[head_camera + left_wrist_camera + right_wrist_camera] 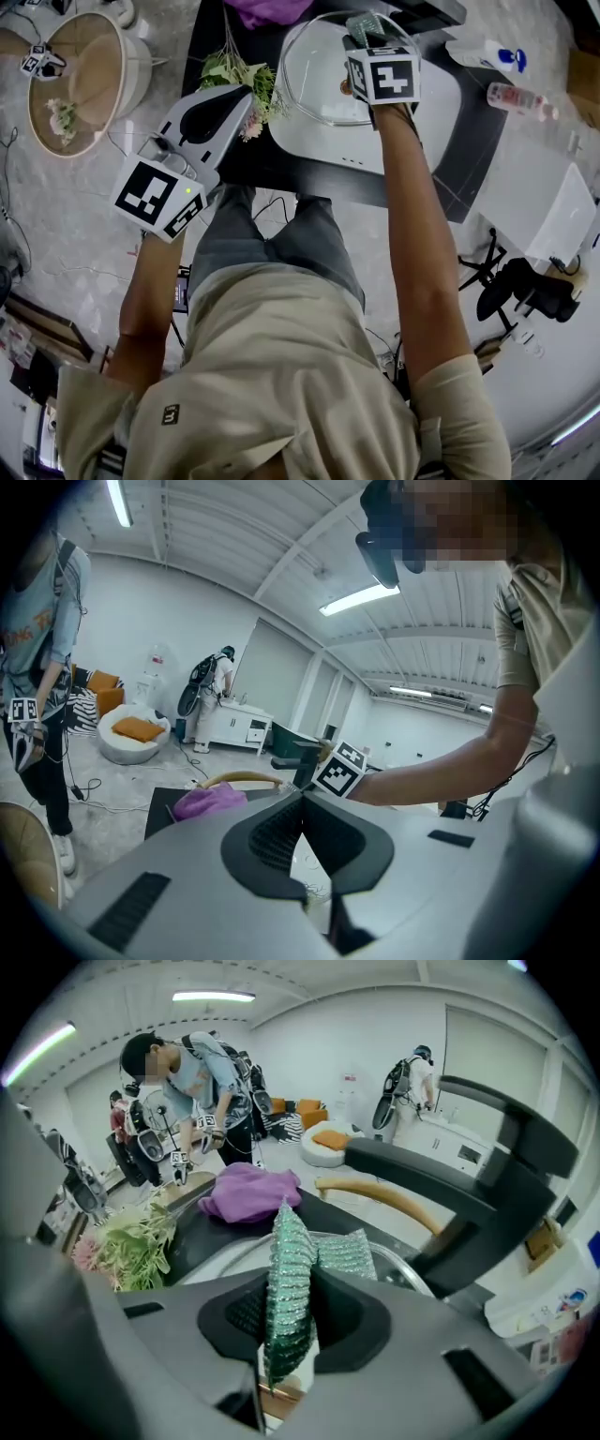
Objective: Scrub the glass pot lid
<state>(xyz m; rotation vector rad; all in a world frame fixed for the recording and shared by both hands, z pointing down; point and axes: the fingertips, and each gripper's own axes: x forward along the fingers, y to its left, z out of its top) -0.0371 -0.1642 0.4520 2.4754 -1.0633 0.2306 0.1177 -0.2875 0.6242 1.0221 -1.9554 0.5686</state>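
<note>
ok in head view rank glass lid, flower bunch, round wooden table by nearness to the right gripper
From the right gripper, holding the green scrubber:
1. glass lid, at its tip
2. flower bunch, to its left
3. round wooden table, far left

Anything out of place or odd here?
Mildly: a bunch of flowers lies flat on the black table, blooms at the edge of the sink beside the lid. Nothing looks spilled or broken; the right gripper pinches the scrub pad over the lid.

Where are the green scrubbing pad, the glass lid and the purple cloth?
green scrubbing pad (287, 1283): right gripper view, its ridged middle.
glass lid (314, 75): head view, clear dome.
purple cloth (248, 1194): right gripper view, its centre.
</note>
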